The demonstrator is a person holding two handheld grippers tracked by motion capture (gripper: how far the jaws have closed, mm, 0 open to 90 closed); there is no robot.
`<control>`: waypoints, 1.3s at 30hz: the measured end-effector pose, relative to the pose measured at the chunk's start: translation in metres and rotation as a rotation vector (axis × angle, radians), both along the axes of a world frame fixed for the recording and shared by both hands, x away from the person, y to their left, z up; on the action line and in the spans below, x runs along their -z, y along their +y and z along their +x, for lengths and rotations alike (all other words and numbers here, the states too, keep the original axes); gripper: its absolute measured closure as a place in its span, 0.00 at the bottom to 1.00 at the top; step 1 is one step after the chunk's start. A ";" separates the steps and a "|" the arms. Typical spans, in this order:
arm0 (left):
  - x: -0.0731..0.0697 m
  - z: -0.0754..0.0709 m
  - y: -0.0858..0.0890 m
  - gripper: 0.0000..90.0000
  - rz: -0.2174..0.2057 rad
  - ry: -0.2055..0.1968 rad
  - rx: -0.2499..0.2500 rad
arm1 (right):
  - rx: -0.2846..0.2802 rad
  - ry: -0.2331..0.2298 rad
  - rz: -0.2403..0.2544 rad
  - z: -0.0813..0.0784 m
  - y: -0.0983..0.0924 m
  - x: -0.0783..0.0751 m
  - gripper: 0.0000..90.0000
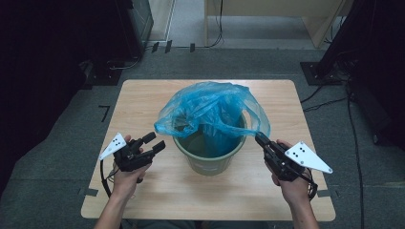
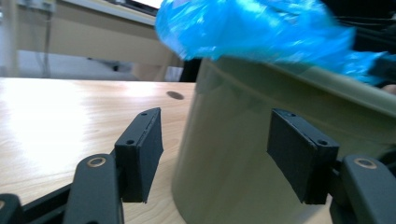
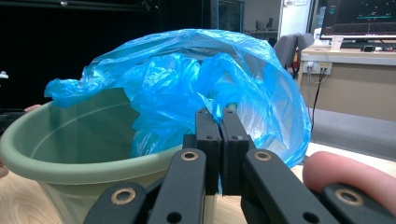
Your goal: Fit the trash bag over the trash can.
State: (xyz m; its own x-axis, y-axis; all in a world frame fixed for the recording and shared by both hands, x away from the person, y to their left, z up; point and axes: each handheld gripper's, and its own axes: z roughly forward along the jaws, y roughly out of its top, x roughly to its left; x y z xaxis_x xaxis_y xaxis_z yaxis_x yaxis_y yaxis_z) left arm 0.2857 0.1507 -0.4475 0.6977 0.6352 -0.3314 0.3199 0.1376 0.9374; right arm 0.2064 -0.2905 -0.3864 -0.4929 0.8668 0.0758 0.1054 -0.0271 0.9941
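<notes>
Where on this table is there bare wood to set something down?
Bare wood lies along the table far edge behind the green bucket, down its left side, and along the near edge between the forearms. The middle is crowded: bucket, blue bag, left hand-held gripper and right hand-held gripper flanking it.

A bucket (image 1: pixel 210 155) stands at the centre of the table (image 1: pixel 143 100). A plastic bag (image 1: pixel 210 107) sits in it, spilling over its rim toward twelve o'clock. The left gripper (image 1: pixel 154 141) lies at nine o'clock, the right gripper (image 1: pixel 260 140) at three.
</notes>
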 end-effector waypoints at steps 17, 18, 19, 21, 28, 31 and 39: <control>-0.033 0.009 -0.018 0.49 -0.103 -0.095 -0.137 | -0.038 -0.010 -0.047 -0.003 0.009 0.001 1.00; -0.035 0.009 -0.019 0.55 -0.114 -0.098 -0.136 | -0.041 -0.012 -0.056 -0.003 0.009 0.002 1.00; -0.037 0.009 -0.019 0.62 -0.120 -0.101 -0.130 | -0.042 -0.013 -0.063 -0.003 0.010 0.002 1.00; -0.041 0.008 -0.019 0.76 -0.117 -0.106 -0.127 | -0.047 -0.012 -0.076 -0.005 0.010 0.003 1.00; -0.051 -0.004 -0.013 1.00 -0.127 -0.112 -0.081 | -0.047 -0.012 -0.103 -0.010 0.004 0.004 1.00; -0.055 -0.012 -0.009 1.00 -0.145 -0.103 -0.036 | -0.045 -0.013 -0.115 -0.014 0.000 0.005 1.00; -0.057 -0.030 0.006 1.00 -0.180 -0.039 0.084 | -0.026 -0.017 -0.149 -0.030 -0.015 0.007 1.00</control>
